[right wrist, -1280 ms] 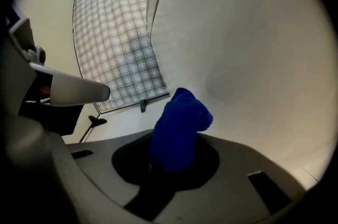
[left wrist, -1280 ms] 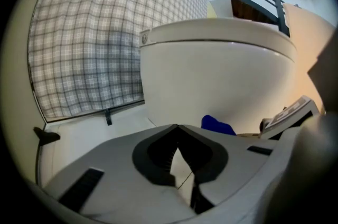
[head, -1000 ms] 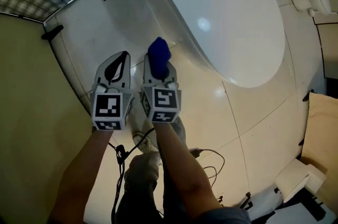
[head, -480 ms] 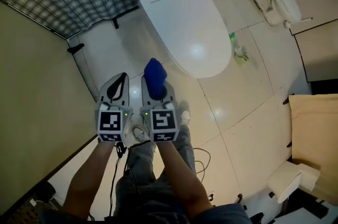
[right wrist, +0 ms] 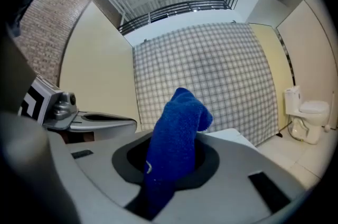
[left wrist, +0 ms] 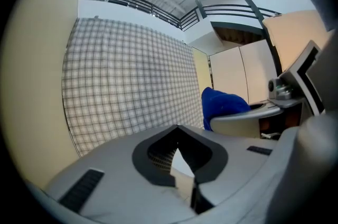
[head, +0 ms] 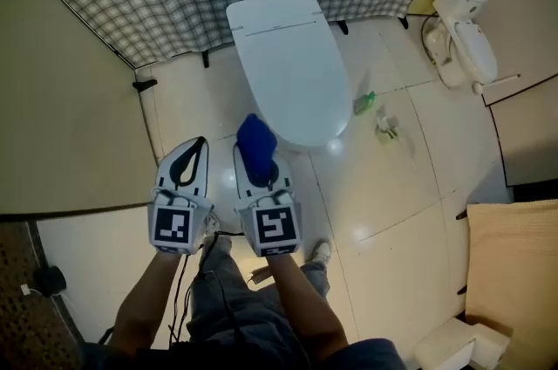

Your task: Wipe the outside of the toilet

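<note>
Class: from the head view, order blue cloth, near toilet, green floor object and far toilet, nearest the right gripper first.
1. Blue cloth, in its jaws.
2. Near toilet, ahead.
3. Green floor object, right.
4. Far toilet, top-right corner.

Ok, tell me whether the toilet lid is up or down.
Down: in the head view the toilet lid lies flat as one smooth white surface, with no bowl opening showing.

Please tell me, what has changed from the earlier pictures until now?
The view drew back: the toilet, close before, now shows whole and farther off. Nothing was taken or let go: the right claw stays shut on the blue cloth, and the left claw stays shut and empty.
</note>
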`<state>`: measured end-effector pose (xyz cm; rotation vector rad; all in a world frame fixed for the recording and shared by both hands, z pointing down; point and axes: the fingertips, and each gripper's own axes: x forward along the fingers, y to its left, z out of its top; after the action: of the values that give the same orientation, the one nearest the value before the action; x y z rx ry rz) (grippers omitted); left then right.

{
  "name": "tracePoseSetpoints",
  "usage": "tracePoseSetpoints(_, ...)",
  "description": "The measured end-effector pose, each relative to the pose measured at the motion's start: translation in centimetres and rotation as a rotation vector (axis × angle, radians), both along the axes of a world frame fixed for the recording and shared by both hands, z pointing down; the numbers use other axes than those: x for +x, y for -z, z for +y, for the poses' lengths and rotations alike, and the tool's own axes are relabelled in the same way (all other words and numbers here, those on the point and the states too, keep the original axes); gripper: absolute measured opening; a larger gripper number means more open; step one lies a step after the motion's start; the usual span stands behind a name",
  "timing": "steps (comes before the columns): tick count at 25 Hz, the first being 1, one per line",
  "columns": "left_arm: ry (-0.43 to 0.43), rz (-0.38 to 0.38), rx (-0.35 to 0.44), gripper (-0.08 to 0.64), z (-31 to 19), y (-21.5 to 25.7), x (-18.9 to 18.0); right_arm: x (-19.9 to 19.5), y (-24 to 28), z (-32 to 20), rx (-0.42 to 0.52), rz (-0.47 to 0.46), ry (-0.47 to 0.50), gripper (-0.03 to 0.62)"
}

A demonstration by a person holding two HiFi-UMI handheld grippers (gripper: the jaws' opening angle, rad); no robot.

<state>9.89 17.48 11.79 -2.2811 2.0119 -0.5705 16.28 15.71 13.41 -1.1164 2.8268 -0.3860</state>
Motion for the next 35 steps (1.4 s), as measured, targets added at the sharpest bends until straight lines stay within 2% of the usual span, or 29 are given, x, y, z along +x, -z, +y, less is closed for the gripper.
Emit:
tracePoseSetpoints(7,0.148,0.047,0.095,0.015,4.2,4.6,13.6,15.0,5.2,2.1,0.111,-0.061,0.208,0.074)
tracePoseSetpoints(12,0.196,0.066,0.149,0.015,5.7,9.2,19.8,22.4,8.8,2.4,0.142,-0.063,0.296,0.074)
tracePoseSetpoints(18,0.205,0.082,0.19,0.015,7.8,12.3,24.0,26.0,11.8,4.9,0.223,-0.044,0.35,0.074)
tracePoseSetpoints(22,0.21,0.108,0.192,0.015,8.4,13.8,24.5,26.7,14.1,6.2,0.247,-0.025,0.353,0.074)
tracePoseSetpoints(31,0.153,0.108,0.194,0.015,9.1,13.8,24.6,27.6,14.1,7.9,0.301,0.017,0.255,0.072)
tracePoseSetpoints(35,0.124,0.103,0.193,0.015,9.4,14.2,24.0,26.7,13.7,8.5,0.286,0.03,0.216,0.069)
